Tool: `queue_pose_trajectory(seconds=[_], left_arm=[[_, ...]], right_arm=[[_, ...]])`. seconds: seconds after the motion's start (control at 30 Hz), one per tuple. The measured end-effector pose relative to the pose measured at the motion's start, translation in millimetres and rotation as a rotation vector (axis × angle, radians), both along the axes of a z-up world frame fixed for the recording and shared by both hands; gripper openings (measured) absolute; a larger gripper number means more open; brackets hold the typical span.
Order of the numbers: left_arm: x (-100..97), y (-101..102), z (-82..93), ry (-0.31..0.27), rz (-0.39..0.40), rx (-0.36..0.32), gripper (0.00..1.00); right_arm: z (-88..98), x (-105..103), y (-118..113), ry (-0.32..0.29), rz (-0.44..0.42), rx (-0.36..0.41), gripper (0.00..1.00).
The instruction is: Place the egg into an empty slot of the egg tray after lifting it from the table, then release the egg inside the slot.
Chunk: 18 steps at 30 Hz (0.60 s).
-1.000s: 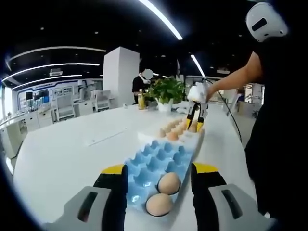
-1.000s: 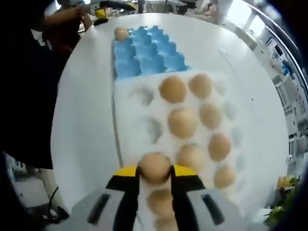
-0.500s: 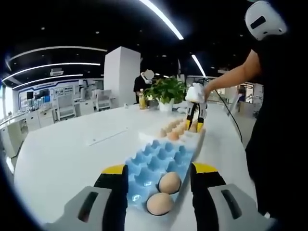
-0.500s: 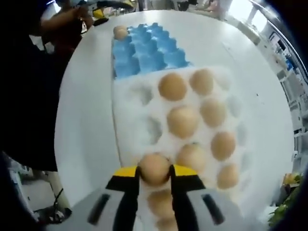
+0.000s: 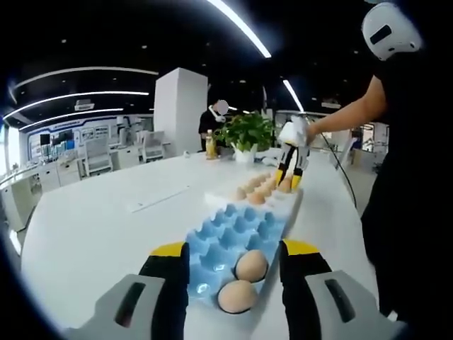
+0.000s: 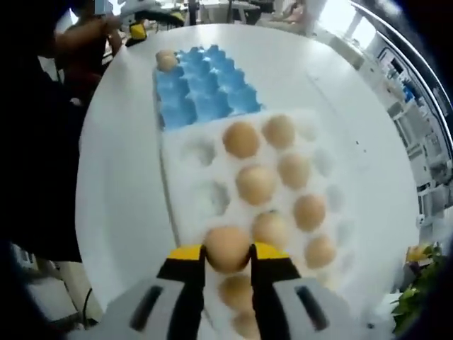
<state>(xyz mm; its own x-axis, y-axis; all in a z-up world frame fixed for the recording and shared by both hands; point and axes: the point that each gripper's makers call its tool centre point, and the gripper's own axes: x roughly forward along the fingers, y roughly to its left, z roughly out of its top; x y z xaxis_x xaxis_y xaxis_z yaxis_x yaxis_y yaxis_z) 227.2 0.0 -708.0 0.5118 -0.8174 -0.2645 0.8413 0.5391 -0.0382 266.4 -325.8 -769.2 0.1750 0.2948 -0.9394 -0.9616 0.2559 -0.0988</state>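
The right gripper holds an egg in its jaws, lifted above the white tray. Placing and release in the blue tray remain. The left gripper stands wide, idle.

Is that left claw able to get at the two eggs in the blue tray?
Probably yes: the left claw is open, and the two eggs lie just ahead of it in the blue tray, uncovered.
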Motion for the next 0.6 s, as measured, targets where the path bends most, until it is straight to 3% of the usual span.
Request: queue_pose_trajectory(seconds=[0.13, 0.6], left_arm=[[0.4, -0.5, -0.8, 0.001, -0.001, 0.002, 0.52], [-2.7, 0.8, -4.2, 0.007, 0.002, 0.015, 0.51]], right_arm=[[12.6, 3.2, 8.8, -0.018, 0.006, 0.024, 0.24], [17.3, -2.7, 40.7, -0.006, 0.087, 0.032, 0.24]])
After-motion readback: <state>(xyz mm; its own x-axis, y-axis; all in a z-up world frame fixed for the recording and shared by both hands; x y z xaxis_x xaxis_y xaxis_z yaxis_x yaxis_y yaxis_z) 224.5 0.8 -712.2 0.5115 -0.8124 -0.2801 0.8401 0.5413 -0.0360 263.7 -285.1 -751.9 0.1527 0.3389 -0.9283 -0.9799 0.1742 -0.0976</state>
